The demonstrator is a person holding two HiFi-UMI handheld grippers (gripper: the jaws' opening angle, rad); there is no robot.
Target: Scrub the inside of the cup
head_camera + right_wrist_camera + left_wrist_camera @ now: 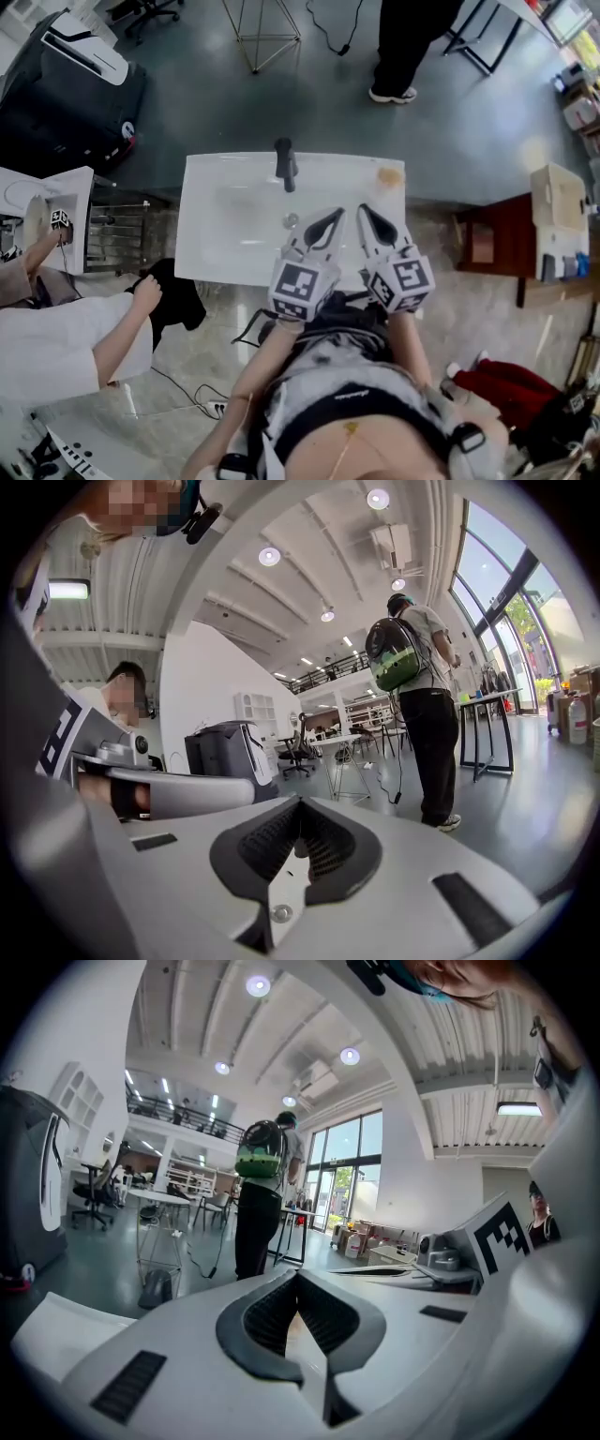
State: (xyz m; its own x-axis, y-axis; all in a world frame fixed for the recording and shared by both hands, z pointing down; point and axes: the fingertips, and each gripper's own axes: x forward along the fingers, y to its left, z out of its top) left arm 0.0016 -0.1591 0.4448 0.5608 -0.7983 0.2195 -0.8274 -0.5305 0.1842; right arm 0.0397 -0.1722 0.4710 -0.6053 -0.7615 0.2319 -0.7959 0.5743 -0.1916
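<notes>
Two tools hang side by side above the sink's (225, 253) near edge: our left gripper (334, 219) and right gripper (365, 216), jaws pressed together on nothing, probably because scrubbing hasn't begun; we see no cup anywhere.

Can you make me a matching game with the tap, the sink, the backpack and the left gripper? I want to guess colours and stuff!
Things:
1. tap
2. sink
3. backpack
4. left gripper

Matches:
A. green
B. shut, nothing in it
C. black
D. white

Pairs: 1-C, 2-D, 3-A, 4-B
</notes>
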